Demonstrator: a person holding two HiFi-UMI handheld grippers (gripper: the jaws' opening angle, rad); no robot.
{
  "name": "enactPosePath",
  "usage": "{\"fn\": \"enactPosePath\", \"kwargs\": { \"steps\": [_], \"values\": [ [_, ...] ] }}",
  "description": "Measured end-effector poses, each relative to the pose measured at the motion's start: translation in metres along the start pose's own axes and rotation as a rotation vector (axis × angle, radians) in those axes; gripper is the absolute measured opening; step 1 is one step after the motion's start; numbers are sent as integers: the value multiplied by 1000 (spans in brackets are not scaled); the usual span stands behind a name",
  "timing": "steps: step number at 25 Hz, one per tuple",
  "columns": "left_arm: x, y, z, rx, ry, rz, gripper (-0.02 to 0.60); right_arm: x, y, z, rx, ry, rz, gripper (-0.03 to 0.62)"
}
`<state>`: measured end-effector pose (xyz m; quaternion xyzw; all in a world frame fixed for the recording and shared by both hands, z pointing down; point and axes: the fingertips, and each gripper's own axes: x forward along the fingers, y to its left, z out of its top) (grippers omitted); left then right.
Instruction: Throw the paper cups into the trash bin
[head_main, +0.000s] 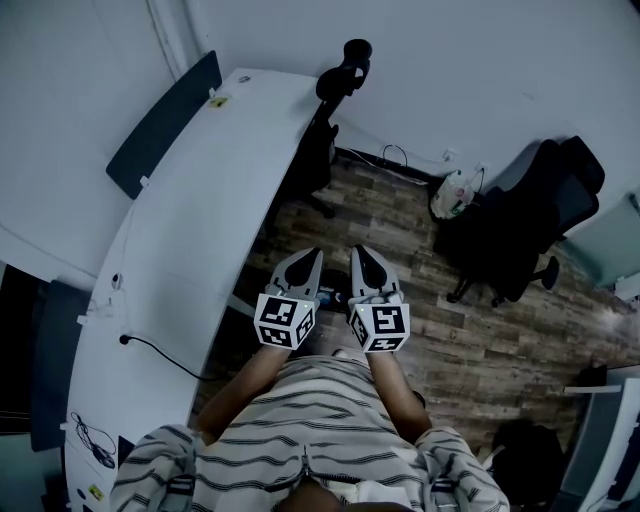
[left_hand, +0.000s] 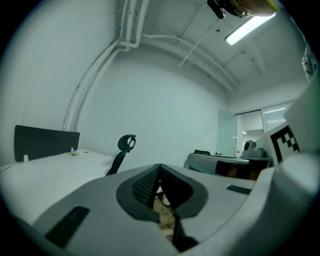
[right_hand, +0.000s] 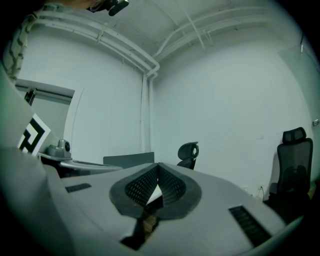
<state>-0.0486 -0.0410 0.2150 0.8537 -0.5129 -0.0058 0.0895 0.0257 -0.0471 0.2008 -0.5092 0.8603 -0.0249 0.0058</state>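
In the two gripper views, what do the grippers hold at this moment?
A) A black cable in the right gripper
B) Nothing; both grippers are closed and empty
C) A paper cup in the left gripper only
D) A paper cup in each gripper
B: in their own views the jaws of the left gripper and of the right gripper meet at the tips, with nothing between them.
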Motion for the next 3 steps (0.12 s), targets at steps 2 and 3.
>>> {"fn": "enactPosePath", "kwargs": {
  "steps": [2,3],
  "values": [
    [5,1,1,3,-5,-1,23,4,-3,1,-2,-7,2,11],
    [7,1,2,4,-8,-2,23,6,-5,2,-3,-10,3,11]
  ]
}}
